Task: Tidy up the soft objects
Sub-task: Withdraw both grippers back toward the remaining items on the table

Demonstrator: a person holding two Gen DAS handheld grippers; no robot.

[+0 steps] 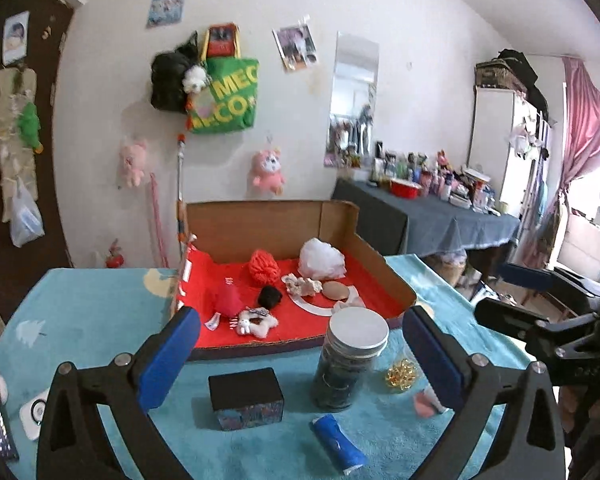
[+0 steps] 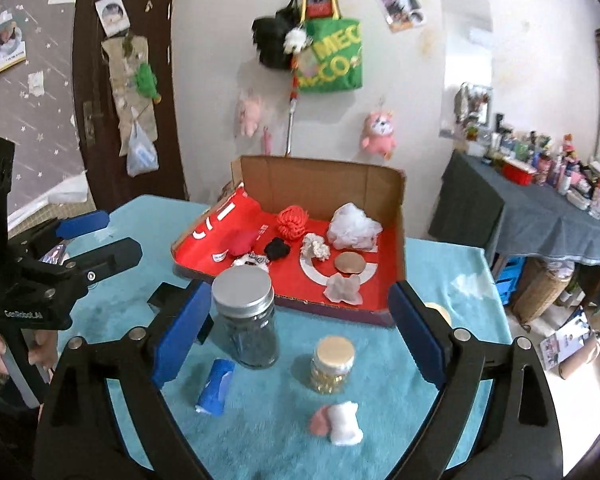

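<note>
An open cardboard box (image 1: 260, 224) (image 2: 320, 184) with a red lining sits on the turquoise table. Inside lie a red yarn ball (image 1: 263, 270) (image 2: 293, 220), a white fluffy wad (image 1: 322, 260) (image 2: 352, 226), a black pompom (image 1: 270, 296) (image 2: 277, 249), a red plush piece (image 1: 228, 298) and a white star plush (image 1: 256, 320). A pink-and-white soft piece (image 2: 338, 422) (image 1: 426, 402) and a blue roll (image 2: 217, 386) (image 1: 336, 438) lie on the cloth nearer to me. My left gripper (image 1: 300, 316) and right gripper (image 2: 300, 288) hover above the table, both open and empty.
A dark jar with a silver lid (image 1: 350, 360) (image 2: 246, 320), a small jar of gold beads (image 2: 332, 364) and a black box (image 1: 246, 396) stand in front of the cardboard box. A cluttered grey-covered side table (image 1: 440, 220) stands at the right.
</note>
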